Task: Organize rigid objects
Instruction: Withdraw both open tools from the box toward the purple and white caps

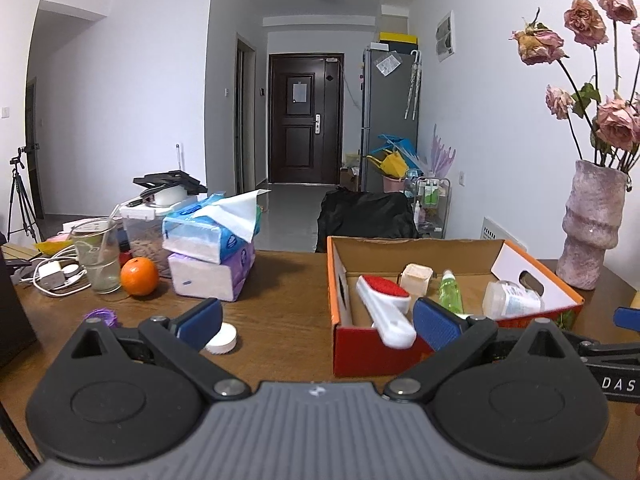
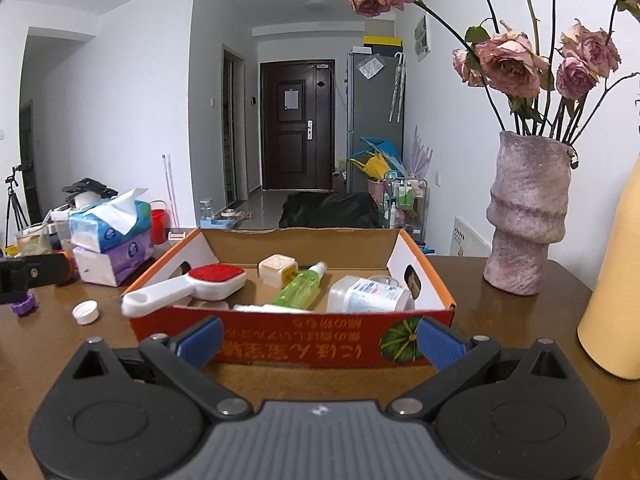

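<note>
Two items (image 2: 276,308) half-hidden behind box wall (image 2: 296,334)

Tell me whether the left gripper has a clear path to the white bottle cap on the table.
Probably yes. The left gripper is open and empty, and the white bottle cap lies on bare table beside its left finger, with nothing between them.

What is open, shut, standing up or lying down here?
left claw: open, holding nothing
right claw: open, holding nothing
cardboard box: open on top
green spray bottle: lying down
lint brush: handle sticking over the rim
white cap: loose on the table
vase: upright
</note>
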